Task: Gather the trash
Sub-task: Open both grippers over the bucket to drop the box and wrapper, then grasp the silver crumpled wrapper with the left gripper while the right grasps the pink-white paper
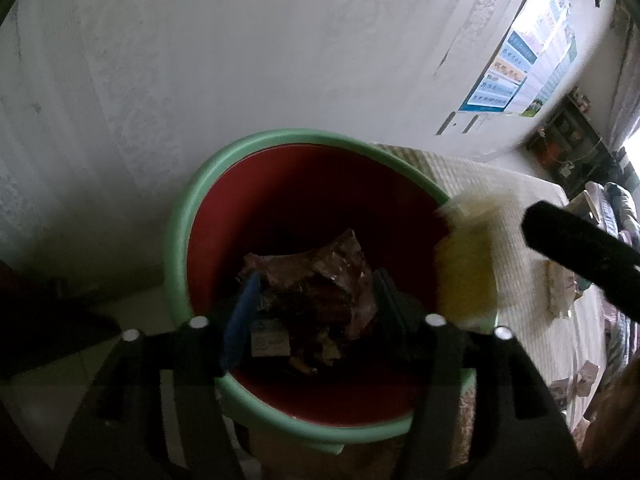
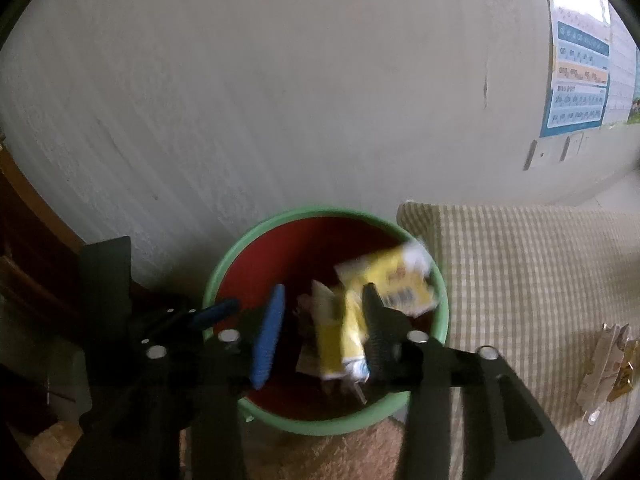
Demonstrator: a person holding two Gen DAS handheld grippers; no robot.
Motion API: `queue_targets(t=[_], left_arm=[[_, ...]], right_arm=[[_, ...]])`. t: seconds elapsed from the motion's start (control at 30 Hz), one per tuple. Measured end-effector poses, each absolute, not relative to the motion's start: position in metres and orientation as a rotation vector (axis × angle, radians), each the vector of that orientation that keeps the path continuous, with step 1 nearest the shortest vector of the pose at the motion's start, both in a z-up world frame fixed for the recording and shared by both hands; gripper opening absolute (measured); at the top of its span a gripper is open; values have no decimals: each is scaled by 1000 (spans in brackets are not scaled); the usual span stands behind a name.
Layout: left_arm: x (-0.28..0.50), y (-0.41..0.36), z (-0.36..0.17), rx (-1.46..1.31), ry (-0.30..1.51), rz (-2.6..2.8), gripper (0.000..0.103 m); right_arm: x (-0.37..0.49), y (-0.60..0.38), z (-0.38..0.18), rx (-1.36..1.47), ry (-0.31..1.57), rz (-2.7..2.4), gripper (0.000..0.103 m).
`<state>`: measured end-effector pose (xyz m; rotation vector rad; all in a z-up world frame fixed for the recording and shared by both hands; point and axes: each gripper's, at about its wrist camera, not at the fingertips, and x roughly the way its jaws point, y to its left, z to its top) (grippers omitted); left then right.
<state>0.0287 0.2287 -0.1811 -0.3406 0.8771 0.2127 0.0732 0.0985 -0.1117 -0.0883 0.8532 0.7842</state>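
A green bin with a red liner point(image 1: 180, 232) stands against the wall; it also shows in the right wrist view point(image 2: 224, 268). My left gripper point(image 1: 312, 300) is over the bin, jaws apart, with a crumpled brown wrapper point(image 1: 320, 276) between them; I cannot tell if it is gripped or lying in the bin. My right gripper point(image 2: 324, 320) is open over the bin. Blurred yellow wrappers point(image 2: 384, 280) are between and beyond its fingers, loose over the bin's mouth. They show as a yellow blur in the left wrist view point(image 1: 468, 268).
A striped mattress point(image 2: 520, 264) lies right of the bin, with more wrappers point(image 2: 608, 364) on it. A white wall with posters point(image 1: 520, 64) is behind. Dark wooden furniture point(image 2: 24, 264) stands at left. The right gripper's black finger point(image 1: 576, 248) enters the left view.
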Motion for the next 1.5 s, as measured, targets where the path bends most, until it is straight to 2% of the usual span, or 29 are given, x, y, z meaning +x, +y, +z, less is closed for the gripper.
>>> queue_targets(t=[0.03, 0.27, 0.33, 0.4, 0.73, 0.93, 1.03, 1.1, 1.5], left_arm=[[28, 229, -180, -340, 869, 222, 68], [25, 220, -172, -319, 863, 206, 68], [24, 214, -169, -305, 861, 195, 68], [24, 206, -166, -295, 862, 178, 68], [23, 110, -149, -192, 879, -62, 68], [13, 36, -154, -119, 941, -247, 68], [9, 7, -155, -66, 958, -311, 68], [8, -13, -159, -33, 972, -353, 68], [10, -87, -210, 172, 1133, -422, 68]], right_arm=[[73, 97, -111, -86, 848, 787, 47], [65, 68, -111, -24, 860, 760, 47], [58, 50, -113, -10, 872, 736, 53], [50, 25, -116, 14, 887, 688, 54], [19, -178, -123, 136, 873, 164, 56], [1, -273, -170, 298, 947, -70, 59], [-1, -288, -192, 376, 990, -85, 59], [0, -291, -204, 402, 1016, -77, 63], [-6, -306, -204, 466, 968, -29, 60]])
